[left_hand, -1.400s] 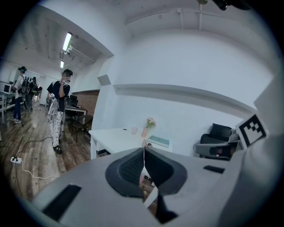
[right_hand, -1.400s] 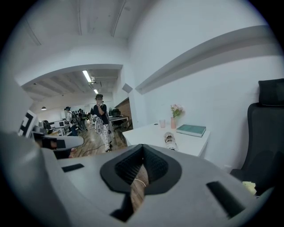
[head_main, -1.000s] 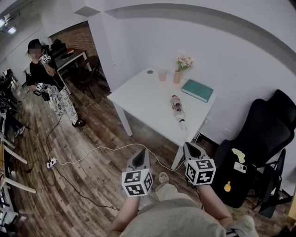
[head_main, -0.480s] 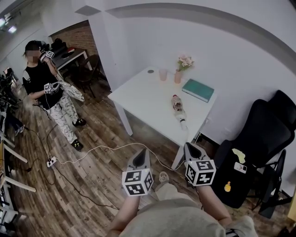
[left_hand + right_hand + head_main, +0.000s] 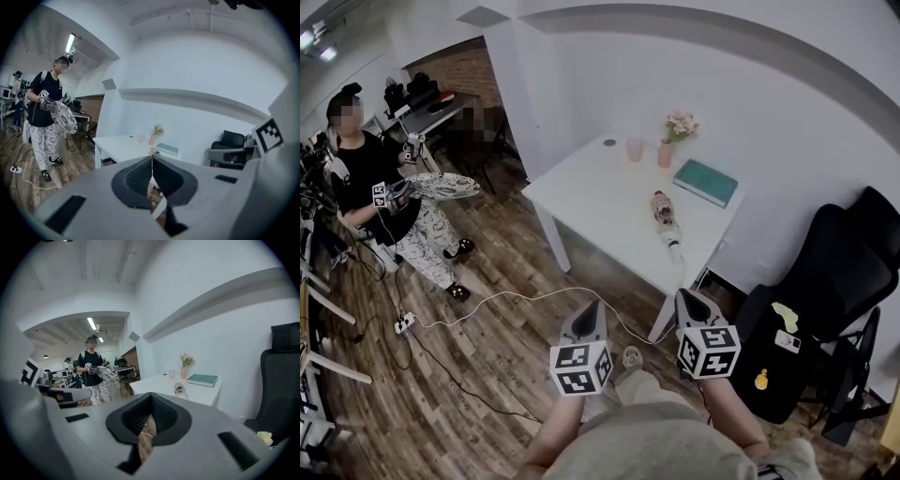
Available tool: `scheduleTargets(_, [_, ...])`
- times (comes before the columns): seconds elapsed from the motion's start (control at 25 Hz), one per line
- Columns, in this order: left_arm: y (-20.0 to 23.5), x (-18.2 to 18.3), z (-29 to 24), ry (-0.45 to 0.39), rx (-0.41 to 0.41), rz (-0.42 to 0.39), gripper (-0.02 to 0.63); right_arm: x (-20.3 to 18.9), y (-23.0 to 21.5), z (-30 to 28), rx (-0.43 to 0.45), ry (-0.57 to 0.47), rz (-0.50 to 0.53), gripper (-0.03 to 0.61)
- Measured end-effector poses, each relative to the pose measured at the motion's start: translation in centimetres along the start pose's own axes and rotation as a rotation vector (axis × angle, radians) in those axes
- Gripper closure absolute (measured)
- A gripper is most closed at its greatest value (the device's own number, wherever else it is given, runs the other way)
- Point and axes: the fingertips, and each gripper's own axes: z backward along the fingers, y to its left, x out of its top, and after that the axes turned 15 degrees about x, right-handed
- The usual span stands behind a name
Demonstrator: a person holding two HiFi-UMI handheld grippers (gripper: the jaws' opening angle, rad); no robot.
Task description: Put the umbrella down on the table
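At far left, a second person (image 5: pixel 366 183) has stepped further left than a second ago and now holds a patterned cloth (image 5: pixel 441 186) out level instead of hanging by the legs. The left tongs (image 5: pixel 590 307) have not moved. They hover over the wooden floor (image 5: pixel 487 375) short of the tabletop (image 5: pixel 591 202), pads pressed together with nothing between them. The umbrella (image 5: pixel 664 217), folded, lies on the tabletop where it lay before, near the front edge. The right tongs (image 5: pixel 685 298) are also unmoved, closed and empty. On the tabletop I count one umbrella, one cup (image 5: pixel 635 149), one vase (image 5: pixel 666 153) and one green book (image 5: pixel 706 183). One black chair (image 5: pixel 825 281) stands at right.
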Motion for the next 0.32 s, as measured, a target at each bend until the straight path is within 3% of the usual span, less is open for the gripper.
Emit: scheduleTargets(0.32, [0.61,0.24,0.01,0.007,0.004,-0.003,0.606,0.23,0.78,-0.26,0.004,-0.004,0.005,0.578])
